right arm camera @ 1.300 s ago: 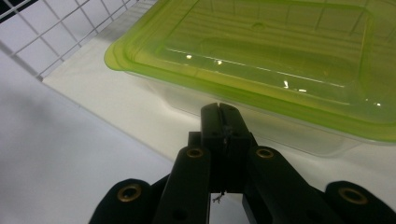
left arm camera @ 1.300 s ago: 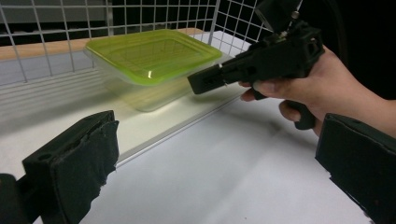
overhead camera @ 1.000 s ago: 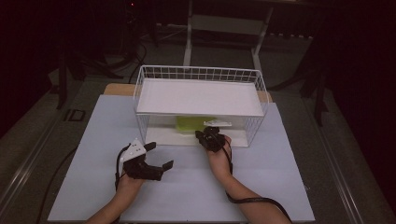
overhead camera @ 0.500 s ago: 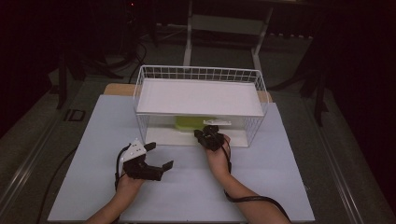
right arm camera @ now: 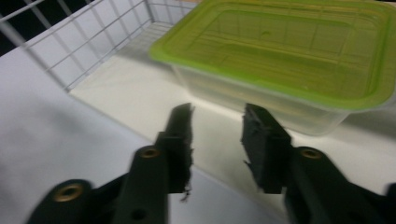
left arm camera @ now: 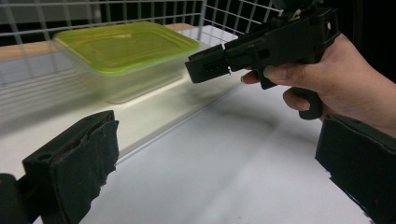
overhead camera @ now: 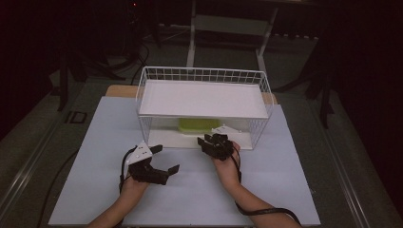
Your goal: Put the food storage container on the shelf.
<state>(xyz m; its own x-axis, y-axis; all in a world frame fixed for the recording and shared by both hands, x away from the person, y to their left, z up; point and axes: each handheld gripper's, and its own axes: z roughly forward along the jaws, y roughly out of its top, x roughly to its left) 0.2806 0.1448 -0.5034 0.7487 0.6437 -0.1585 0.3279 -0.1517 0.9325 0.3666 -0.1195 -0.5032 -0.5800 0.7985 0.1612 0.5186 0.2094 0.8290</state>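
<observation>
Under wire shelf, container lengthwise left-right.

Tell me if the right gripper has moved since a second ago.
Yes, slightly. In the high view the right gripper has backed a little out from the wire rack's front edge, toward the person, its jaws just opening with nothing between them.

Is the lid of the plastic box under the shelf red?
No, the lid on the clear plastic box is bright yellow-green, as the right gripper view shows plainly.
</observation>
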